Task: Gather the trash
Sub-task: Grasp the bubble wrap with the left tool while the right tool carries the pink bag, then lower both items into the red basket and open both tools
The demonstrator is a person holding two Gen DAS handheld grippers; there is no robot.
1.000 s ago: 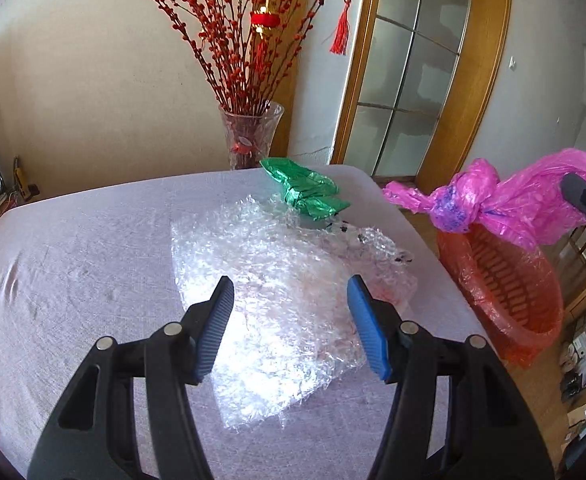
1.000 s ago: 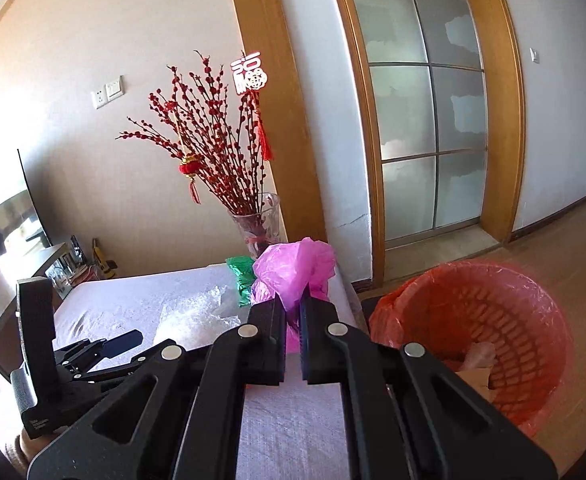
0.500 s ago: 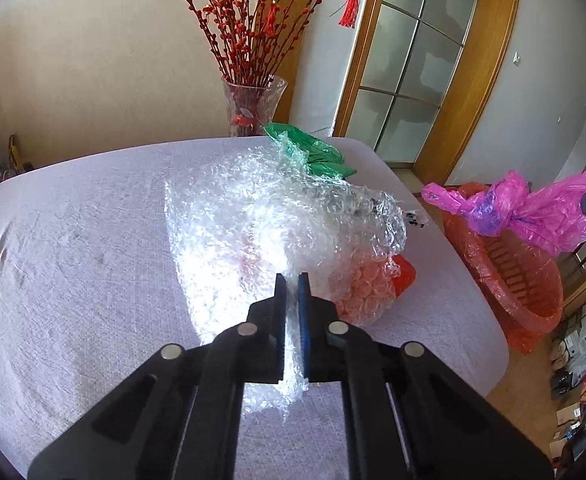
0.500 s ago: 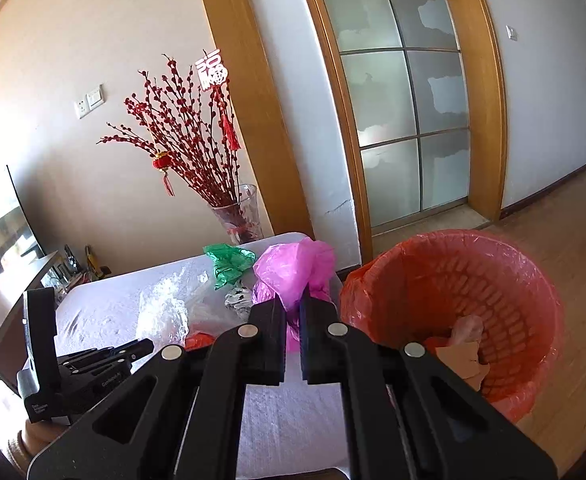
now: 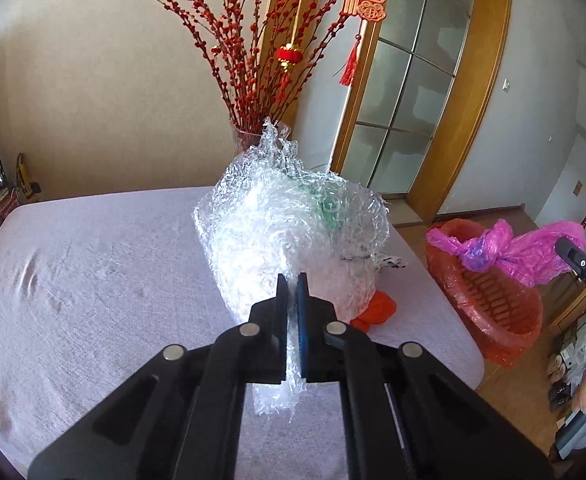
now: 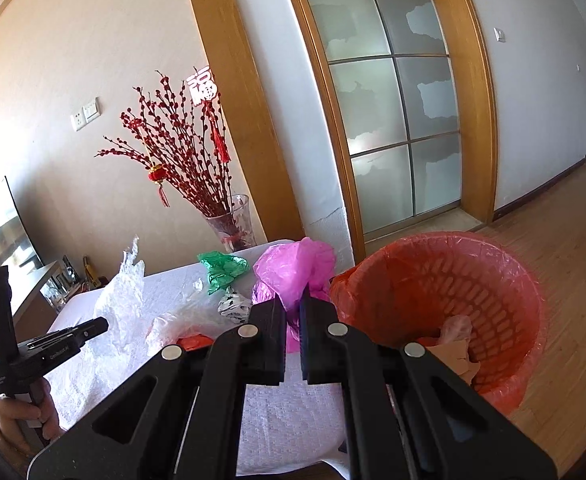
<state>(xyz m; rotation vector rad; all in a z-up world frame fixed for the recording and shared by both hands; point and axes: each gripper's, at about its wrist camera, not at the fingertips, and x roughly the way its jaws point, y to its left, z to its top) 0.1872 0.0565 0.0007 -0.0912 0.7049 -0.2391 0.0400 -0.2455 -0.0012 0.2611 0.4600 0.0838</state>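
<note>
My left gripper (image 5: 291, 280) is shut on a sheet of clear bubble wrap (image 5: 289, 224) and holds it lifted above the white table (image 5: 93, 264). The wrap also shows in the right wrist view (image 6: 123, 300). My right gripper (image 6: 291, 304) is shut on a knotted pink plastic bag (image 6: 293, 268), held beside the red-lined trash basket (image 6: 441, 304). From the left wrist view the pink bag (image 5: 513, 246) hangs over the basket (image 5: 489, 300). A green wrapper (image 6: 223, 266), a black-and-white scrap (image 6: 233, 306) and a red-orange scrap (image 5: 377, 308) lie on the table.
A glass vase of red berry branches (image 6: 229, 224) stands at the table's far edge. The basket stands on the wooden floor (image 6: 565, 240) off the table's right side and holds some paper trash. A glass sliding door (image 6: 393, 128) is behind.
My left gripper closed on the bubble wrap and lifted it off the table, uncovering a red-orange scrap. My right gripper carried the pink bag toward the basket.
</note>
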